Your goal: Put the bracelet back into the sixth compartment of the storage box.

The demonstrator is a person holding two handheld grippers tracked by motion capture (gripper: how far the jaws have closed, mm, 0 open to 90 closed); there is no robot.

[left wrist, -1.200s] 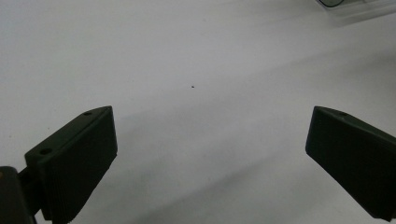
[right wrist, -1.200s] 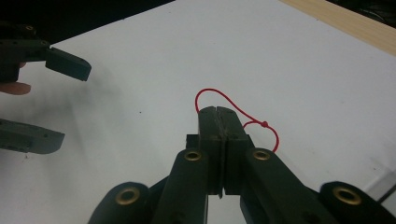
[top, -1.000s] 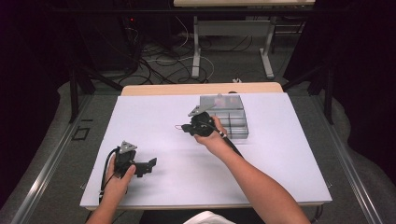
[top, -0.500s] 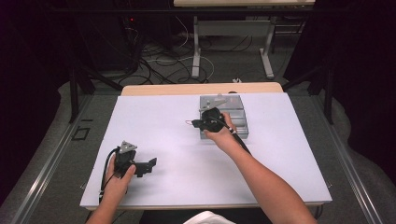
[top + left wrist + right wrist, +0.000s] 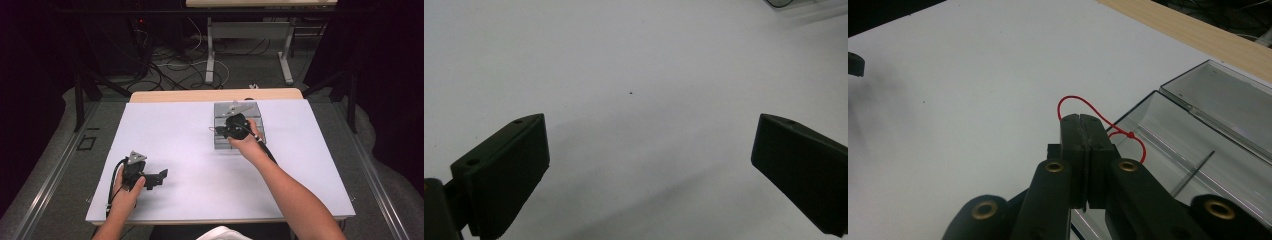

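Note:
A thin red thread loop (image 5: 1071, 98) sticks out past the tips of my right gripper (image 5: 1082, 122), which is shut on it. That gripper (image 5: 220, 131) hangs over the left edge of a clear plastic box (image 5: 239, 127), its jaws pointing left. The box (image 5: 1193, 150) lies open, with its lid (image 5: 1220, 95) folded back behind it. My left gripper (image 5: 161, 176) rests at the near left of the white sheet, jaws pointing right. In the left gripper view it (image 5: 649, 170) is open, with bare white sheet between its jaws.
A white sheet (image 5: 175, 130) covers most of the table, and a strip of wooden tabletop (image 5: 200, 95) shows along the far edge. Beyond the table are cables and metal table legs on the floor.
My right hand has moved right and toward the far side, from the middle of the sheet to over the clear box. The left hand has stayed where it was.

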